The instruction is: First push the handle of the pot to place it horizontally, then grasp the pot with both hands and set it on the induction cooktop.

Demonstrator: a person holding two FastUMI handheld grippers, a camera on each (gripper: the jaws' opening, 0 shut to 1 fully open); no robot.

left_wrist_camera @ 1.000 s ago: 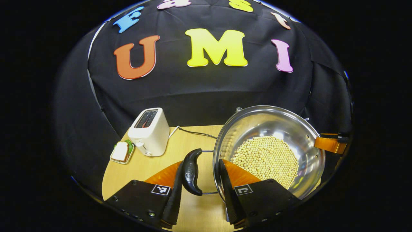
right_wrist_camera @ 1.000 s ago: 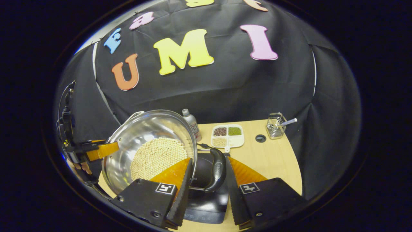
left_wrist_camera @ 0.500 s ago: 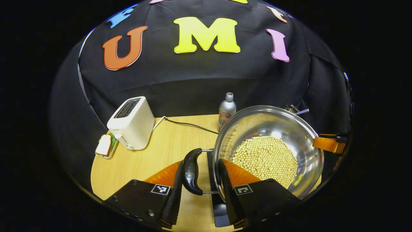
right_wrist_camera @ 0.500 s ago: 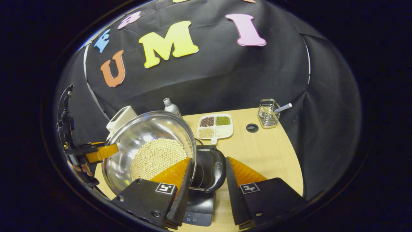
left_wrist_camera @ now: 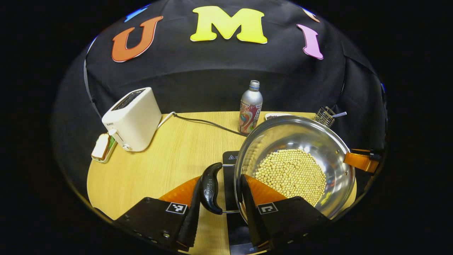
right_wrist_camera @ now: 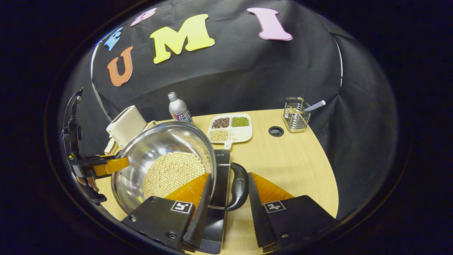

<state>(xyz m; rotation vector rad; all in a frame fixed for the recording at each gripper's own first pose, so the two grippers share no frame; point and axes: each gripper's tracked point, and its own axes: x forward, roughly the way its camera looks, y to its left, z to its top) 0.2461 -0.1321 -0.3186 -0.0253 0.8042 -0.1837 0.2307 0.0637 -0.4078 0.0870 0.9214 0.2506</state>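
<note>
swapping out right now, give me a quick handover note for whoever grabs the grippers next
Left gripper: jaws straddle the pot's black loop handle; firm pinch unclear.
Right gripper: same on the opposite black loop handle.
Round steel pot of pale beans: held over the black induction cooktop; contact unclear.
Done: handles horizontal, pot gripped on both sides.
Left: lower it squarely onto the cooktop, open both grippers, withdraw.

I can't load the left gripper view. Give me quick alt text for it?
The left gripper straddles the black side handle of a steel pot holding pale beans, above the dark induction cooktop. Behind on the wooden table stand a white toaster and a bottle.
</note>
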